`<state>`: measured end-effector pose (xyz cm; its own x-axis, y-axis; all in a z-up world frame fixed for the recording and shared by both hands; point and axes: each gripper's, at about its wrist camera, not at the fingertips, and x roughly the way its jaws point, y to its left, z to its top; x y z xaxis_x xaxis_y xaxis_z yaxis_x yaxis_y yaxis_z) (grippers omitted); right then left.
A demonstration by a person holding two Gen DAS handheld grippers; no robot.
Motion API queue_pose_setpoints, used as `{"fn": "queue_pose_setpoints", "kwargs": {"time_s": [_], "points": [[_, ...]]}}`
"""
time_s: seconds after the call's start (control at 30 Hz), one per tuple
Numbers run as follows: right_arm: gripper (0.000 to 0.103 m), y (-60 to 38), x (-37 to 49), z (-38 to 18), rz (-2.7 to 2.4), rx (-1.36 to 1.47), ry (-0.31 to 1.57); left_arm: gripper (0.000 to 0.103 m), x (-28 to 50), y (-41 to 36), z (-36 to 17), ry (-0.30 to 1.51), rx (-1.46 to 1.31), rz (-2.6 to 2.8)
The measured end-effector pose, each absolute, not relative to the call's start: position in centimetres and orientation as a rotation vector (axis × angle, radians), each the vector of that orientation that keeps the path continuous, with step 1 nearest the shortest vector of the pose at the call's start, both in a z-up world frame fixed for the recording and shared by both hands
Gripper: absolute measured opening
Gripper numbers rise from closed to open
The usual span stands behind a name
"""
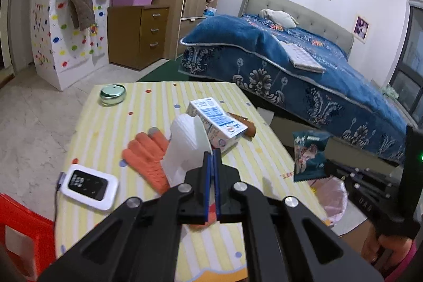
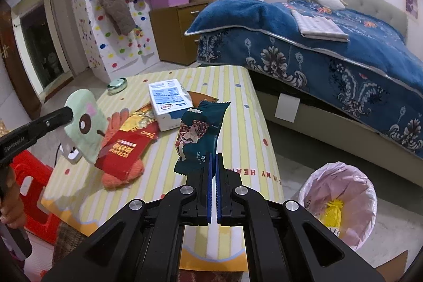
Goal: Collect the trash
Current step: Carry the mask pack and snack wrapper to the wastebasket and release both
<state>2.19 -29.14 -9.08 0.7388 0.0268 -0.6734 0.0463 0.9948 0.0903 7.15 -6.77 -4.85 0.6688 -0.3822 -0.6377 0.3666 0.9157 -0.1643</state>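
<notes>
The right gripper (image 2: 213,163) was clenched on a teal wrapper (image 2: 199,135), its blue pads (image 2: 209,186) pinching the packet's lower edge so that the rest stood up and ahead of the fingers, held over the near part of the striped table (image 2: 246,107). Seen from the left wrist view, the same wrapper (image 1: 309,153) hung in the air off to the right of the left fingers, beyond the table's edge (image 1: 267,128), with the right gripper's black body behind it.

The left gripper (image 1: 212,163) was also closed — it grasped a pale cup (image 1: 189,147), white and ribbed on the side facing its own camera. From the right wrist view that cup (image 2: 84,127) showed a green face with a brown eye, lifted to the left of the right fingers and above the table.

Ahead of the left fingers lay a milk carton (image 1: 218,120), tipped on its side; a brown item poked out just behind it. To the left of those fingers lay an orange glove (image 1: 149,159), and further left a white device (image 1: 90,186) with a dark screen. A round tin (image 1: 113,95) sat far ahead near the table's far left corner.

In the right wrist view a red packet (image 2: 127,147) rested on the glove (image 2: 124,171), left of the fingers — touching it. The bin (image 2: 341,205), lined with a pink bag, stood on the floor to the right of the right fingers, below table level, with something yellow inside.
</notes>
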Motion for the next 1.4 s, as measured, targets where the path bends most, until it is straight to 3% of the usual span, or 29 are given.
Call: {"fn": "queue_pose_setpoints", "kwargs": {"time_s": [0.4, 0.9, 1.4], "points": [[0.001, -30.8, 0.3, -8.5, -0.045, 0.127, 0.726, 0.001, 5.3, -10.6, -4.4, 0.715, 0.068, -0.526], [0.001, -39.6, -4.4, -9.2, -0.274, 0.186, 0.725, 0.001, 4.6, -23.6, -6.1, 0.716, 0.153, -0.807], [0.001, -50.3, -7.5, -13.8, -0.540, 0.259, 0.811, 0.001, 3.4, -37.3, -10.2, 0.744, 0.272, -0.999]]}}
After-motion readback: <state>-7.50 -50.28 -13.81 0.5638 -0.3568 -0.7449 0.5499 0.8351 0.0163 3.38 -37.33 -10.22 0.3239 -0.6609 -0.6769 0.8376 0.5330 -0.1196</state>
